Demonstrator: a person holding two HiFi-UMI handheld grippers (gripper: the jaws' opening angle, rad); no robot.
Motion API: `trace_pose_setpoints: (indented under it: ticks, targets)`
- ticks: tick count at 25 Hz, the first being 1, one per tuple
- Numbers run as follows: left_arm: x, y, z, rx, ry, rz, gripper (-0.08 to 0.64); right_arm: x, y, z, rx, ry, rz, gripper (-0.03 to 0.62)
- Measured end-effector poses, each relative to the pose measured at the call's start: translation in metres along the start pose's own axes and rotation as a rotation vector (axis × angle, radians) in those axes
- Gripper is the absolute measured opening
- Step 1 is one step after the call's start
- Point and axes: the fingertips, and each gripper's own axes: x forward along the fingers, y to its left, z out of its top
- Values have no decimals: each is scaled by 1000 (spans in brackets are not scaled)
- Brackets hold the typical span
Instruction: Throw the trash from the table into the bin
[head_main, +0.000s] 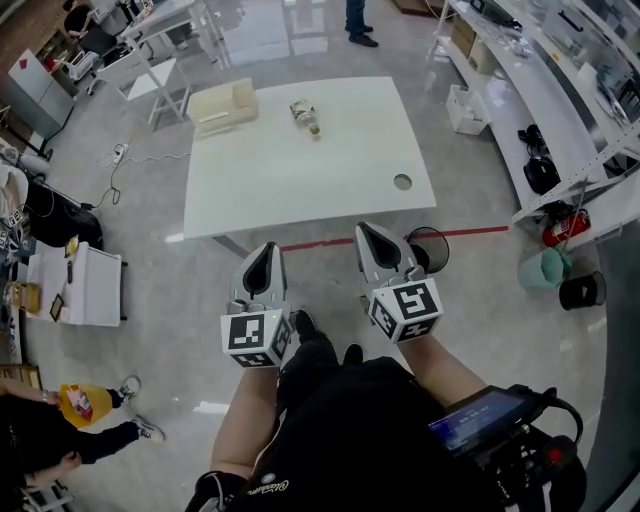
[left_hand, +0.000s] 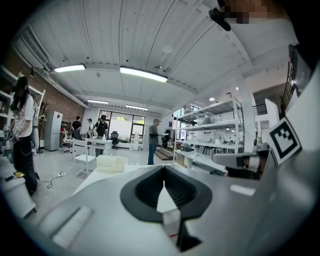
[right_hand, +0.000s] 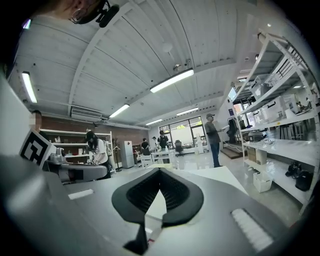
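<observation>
A crumpled piece of trash (head_main: 305, 116) lies near the far edge of the white table (head_main: 300, 170). A round dark wire bin (head_main: 431, 250) stands on the floor by the table's near right corner, just right of my right gripper (head_main: 368, 232). My left gripper (head_main: 266, 250) is level with it, and both are held over the floor just short of the table's near edge, pointing at the table. Both pairs of jaws meet at the tips with nothing between them, as the left gripper view (left_hand: 164, 170) and right gripper view (right_hand: 160, 172) show.
A pale box (head_main: 222, 104) sits on the table's far left corner, and there is a round cable hole (head_main: 402, 182) near its right edge. A green bucket (head_main: 545, 268) and a black pail (head_main: 582, 290) stand by the shelving on the right. People stand in the background.
</observation>
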Motion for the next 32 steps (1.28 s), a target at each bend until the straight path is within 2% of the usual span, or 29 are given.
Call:
trace_pose_setpoints:
  ticks: [5, 12, 17, 25, 29, 30, 32]
  targets:
    - [73, 37, 2, -1, 3, -13, 9, 74, -21, -1, -12, 15, -6, 0]
    - [189, 110, 13, 9, 39, -67, 9, 210, -45, 18, -17, 32, -53, 0]
    - [254, 149, 20, 17, 66, -89, 9, 273, -58, 21, -5, 55, -88, -2]
    - [320, 164, 3, -25, 147, -89, 9, 337, -94, -5, 30, 164, -85, 0]
    - [349, 181, -19, -22, 199, -67, 9, 391, -126, -40, -21, 284, -81, 0]
    - [356, 183, -26, -24, 214, -65, 9, 411, -135, -55, -30, 341, -63, 13]
    - [367, 187, -38, -44, 243, -59, 9, 454, -152, -93, -34, 489, -28, 166]
